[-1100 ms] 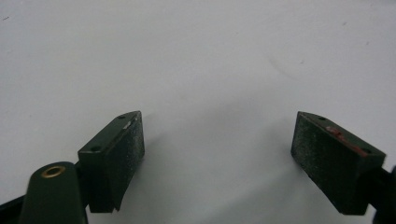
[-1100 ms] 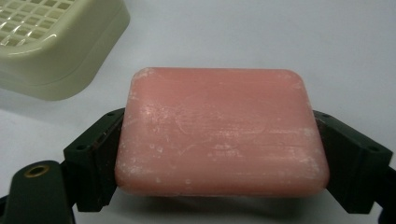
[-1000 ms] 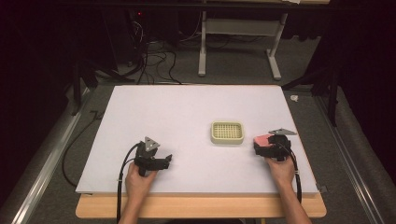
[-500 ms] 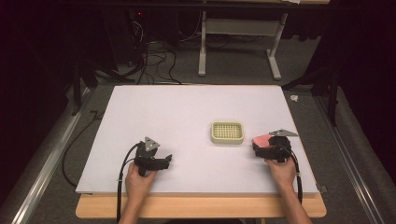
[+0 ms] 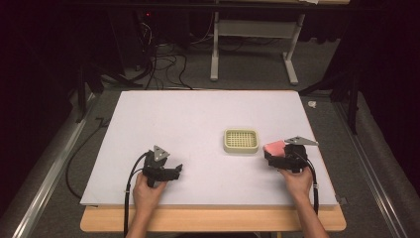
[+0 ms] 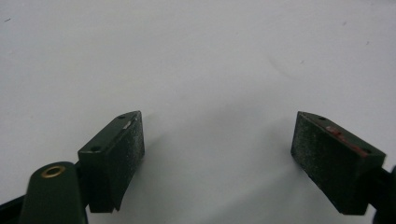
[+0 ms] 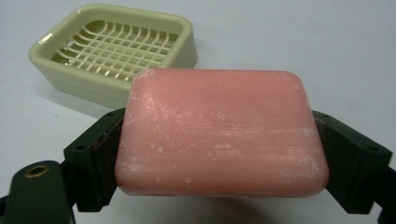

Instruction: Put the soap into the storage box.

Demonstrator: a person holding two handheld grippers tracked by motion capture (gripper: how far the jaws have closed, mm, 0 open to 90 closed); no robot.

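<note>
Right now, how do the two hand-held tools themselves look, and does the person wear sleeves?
Both are black. The left tool and right tool each carry a grey three-cornered plate and trail a black cable. Their flat rectangular pads look dark and scuffed. The forearms are bare; no sleeves.

surface: white table (image 5: 198, 124) | on it: pale green soap dish (image 5: 241, 140), right of centre

Table (image 5: 198, 124): bare white surface all around, open to passage. Sole obstacle: soap dish (image 5: 241, 140), right of centre, just beside the soap (image 5: 275, 148) held by the right gripper (image 5: 277, 153). Left gripper (image 5: 173, 171) well apart, unobstructed.
</note>
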